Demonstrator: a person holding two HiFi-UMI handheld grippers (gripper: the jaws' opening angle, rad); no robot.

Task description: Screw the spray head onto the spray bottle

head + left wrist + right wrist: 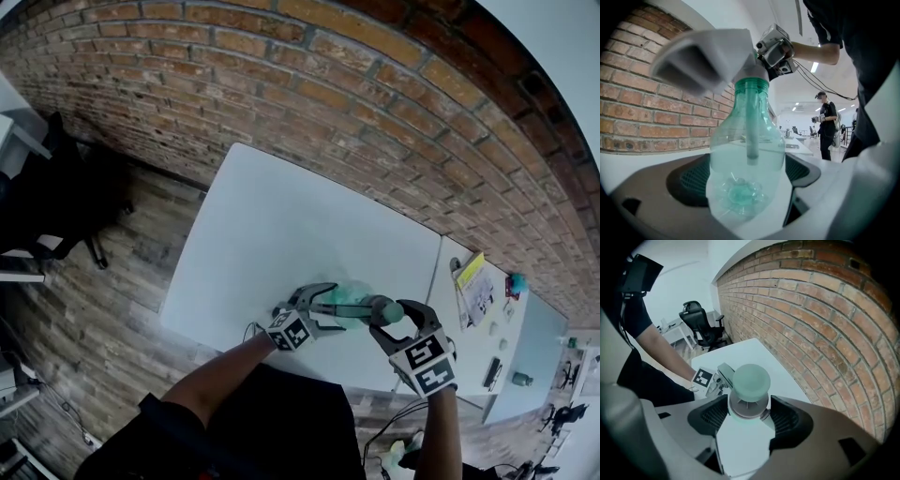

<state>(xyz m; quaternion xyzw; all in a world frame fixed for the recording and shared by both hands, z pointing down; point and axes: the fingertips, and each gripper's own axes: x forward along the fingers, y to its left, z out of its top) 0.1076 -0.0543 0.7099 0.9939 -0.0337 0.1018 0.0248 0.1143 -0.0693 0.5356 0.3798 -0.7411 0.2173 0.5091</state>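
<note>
A translucent green spray bottle [352, 293] is held on its side above the white table [272, 234]. My left gripper [322, 304] is shut on the bottle's body [745, 154], whose base faces the left gripper view's camera. A white spray head [705, 58] sits at the bottle's neck, and its dip tube [752, 122] reaches down inside the bottle. My right gripper [398, 317] is shut on the spray head [385, 309] from the right. In the right gripper view its green end [751, 379] and white collar [746, 407] lie between the jaws of the right gripper [749, 411], with the left gripper [707, 378] beyond.
A brick wall [375, 103] runs along the table's far edge. A second table [487, 328] at the right holds a yellow booklet [473, 281] and small items. A black office chair [56, 197] stands on the wood floor at the left. A person [827, 122] stands far behind.
</note>
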